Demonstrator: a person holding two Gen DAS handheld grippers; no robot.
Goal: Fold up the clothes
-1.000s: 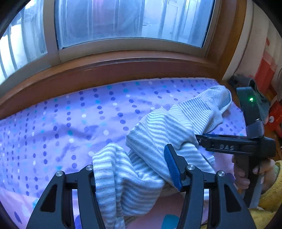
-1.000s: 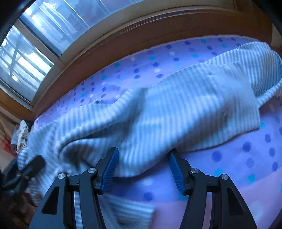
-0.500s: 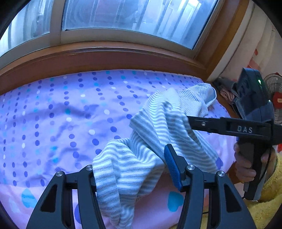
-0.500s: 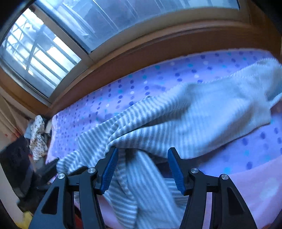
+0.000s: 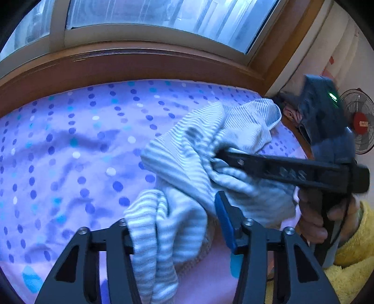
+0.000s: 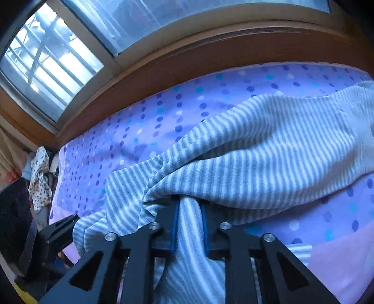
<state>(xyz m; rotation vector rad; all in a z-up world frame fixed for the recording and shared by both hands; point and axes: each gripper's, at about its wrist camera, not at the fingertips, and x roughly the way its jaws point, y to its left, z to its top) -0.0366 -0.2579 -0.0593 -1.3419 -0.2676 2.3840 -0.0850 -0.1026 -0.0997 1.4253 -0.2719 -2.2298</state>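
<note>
Nearest to us in the left wrist view, our left gripper (image 5: 174, 219) has its jaws closing with a bunched fold of the striped garment (image 5: 210, 149) draped between them; the cloth hides the left finger's pad and lies against it, while the blue pad of the right finger (image 5: 225, 224) stands clear of the fabric, so we do not yet have a pinch there. In the right wrist view our right gripper (image 6: 188, 219) has its jaws closing too, and the two blue pads already press a narrow band of the same striped garment (image 6: 268, 159) from either side. Seen from the left, the right gripper (image 5: 219, 155) reaches in from the right with its tip buried in the cloth, gripped by a hand (image 5: 313, 217) in a yellow fleece sleeve (image 5: 350, 269). The garment hangs partly lifted between both tools, its far end trailing onto the purple dotted bedsheet (image 5: 70, 152), towards the bed's right side. Beyond the bed runs a wooden window sill (image 5: 140, 65) under the window (image 5: 163, 14), and a fan (image 5: 360, 121) stands far right
</note>
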